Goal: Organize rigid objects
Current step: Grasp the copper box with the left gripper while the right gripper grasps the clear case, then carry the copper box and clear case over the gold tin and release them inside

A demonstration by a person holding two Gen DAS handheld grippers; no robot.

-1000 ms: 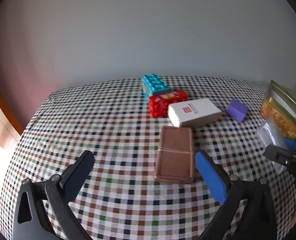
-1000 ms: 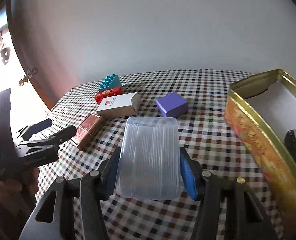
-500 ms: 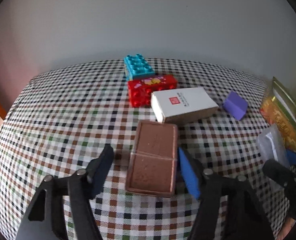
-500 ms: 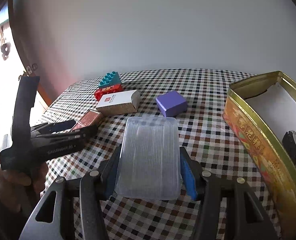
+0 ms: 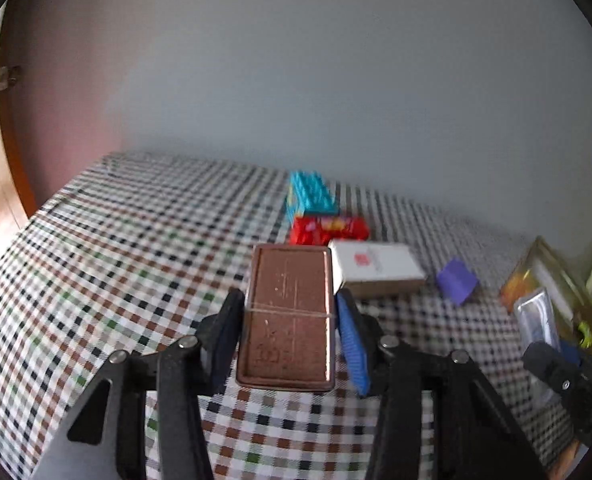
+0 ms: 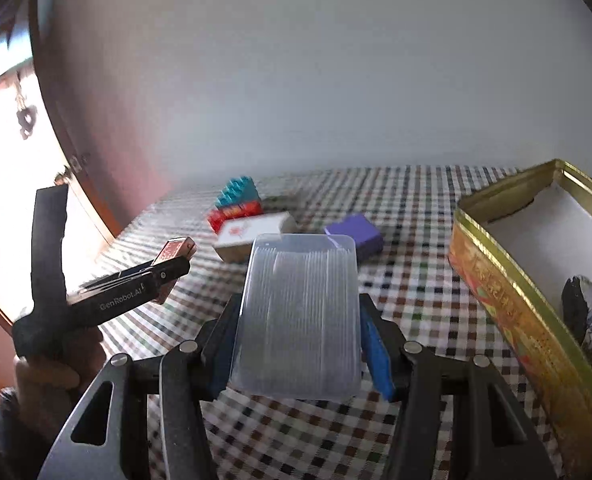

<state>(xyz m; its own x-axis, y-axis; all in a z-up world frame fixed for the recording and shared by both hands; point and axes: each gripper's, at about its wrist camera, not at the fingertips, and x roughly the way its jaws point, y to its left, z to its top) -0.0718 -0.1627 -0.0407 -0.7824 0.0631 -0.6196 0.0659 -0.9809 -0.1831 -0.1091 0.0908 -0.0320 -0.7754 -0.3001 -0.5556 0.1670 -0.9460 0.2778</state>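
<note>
Left gripper (image 5: 289, 332) jaws pinch a copper case (image 5: 289, 312), right gripper (image 6: 298, 334) jaws pinch a clear box (image 6: 298, 312); four items wait on the counter (image 5: 115, 280), gold tin (image 6: 508, 300) nearly empty.

"GenRobot.AI" runs along the left gripper (image 6: 171, 264); the white box's (image 6: 251, 232) red mark is unreadable.

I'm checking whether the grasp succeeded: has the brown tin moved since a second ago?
Yes. The brown tin has gone from lying on the checked tablecloth to lifted above it between the left gripper's jaws, seen raised in the right wrist view.
</note>
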